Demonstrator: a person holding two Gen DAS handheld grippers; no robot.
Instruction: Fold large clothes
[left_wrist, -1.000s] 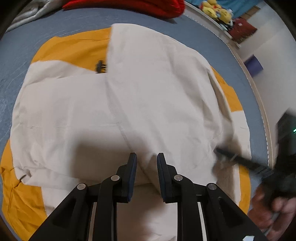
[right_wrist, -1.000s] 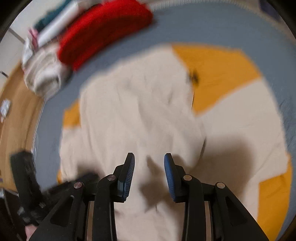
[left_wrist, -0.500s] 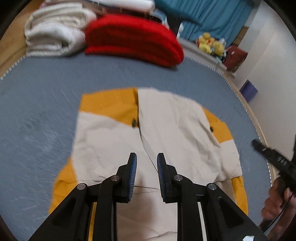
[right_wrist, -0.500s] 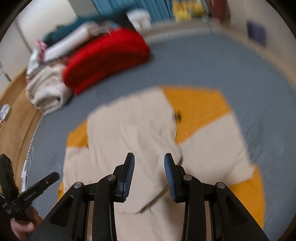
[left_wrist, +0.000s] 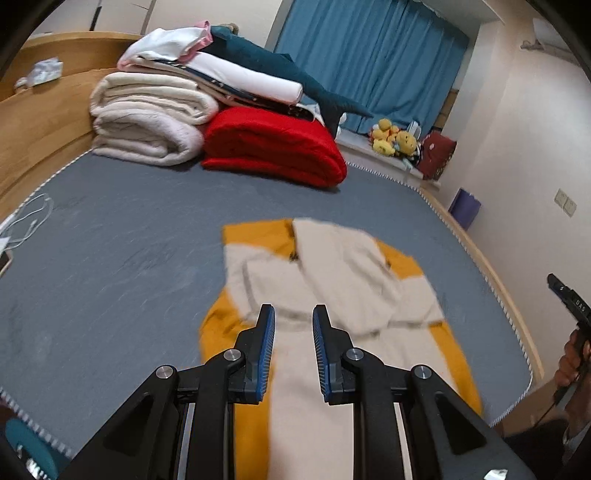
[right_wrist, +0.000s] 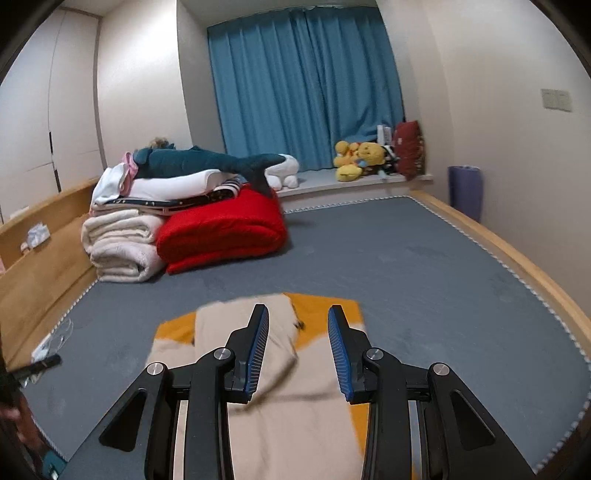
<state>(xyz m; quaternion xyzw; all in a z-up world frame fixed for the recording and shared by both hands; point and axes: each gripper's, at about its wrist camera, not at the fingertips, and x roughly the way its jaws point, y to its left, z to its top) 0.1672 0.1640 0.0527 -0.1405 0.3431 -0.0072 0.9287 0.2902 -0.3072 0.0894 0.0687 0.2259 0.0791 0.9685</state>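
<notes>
A large cream and yellow-orange garment lies spread on the grey bed, one cream panel folded over its middle; it also shows in the right wrist view. My left gripper is open and empty, raised above the garment's near part. My right gripper is open and empty, also held above the garment. The right gripper's tip shows at the right edge of the left wrist view.
Folded cream blankets, a red quilt and a stuffed shark are stacked at the bed's far left. A wooden headboard, white cables, plush toys and blue curtains surround the bed.
Both grippers have lifted up and back from close over the garment, so the whole bed and room now show. Both stay open and empty; the garment lies as it was.
</notes>
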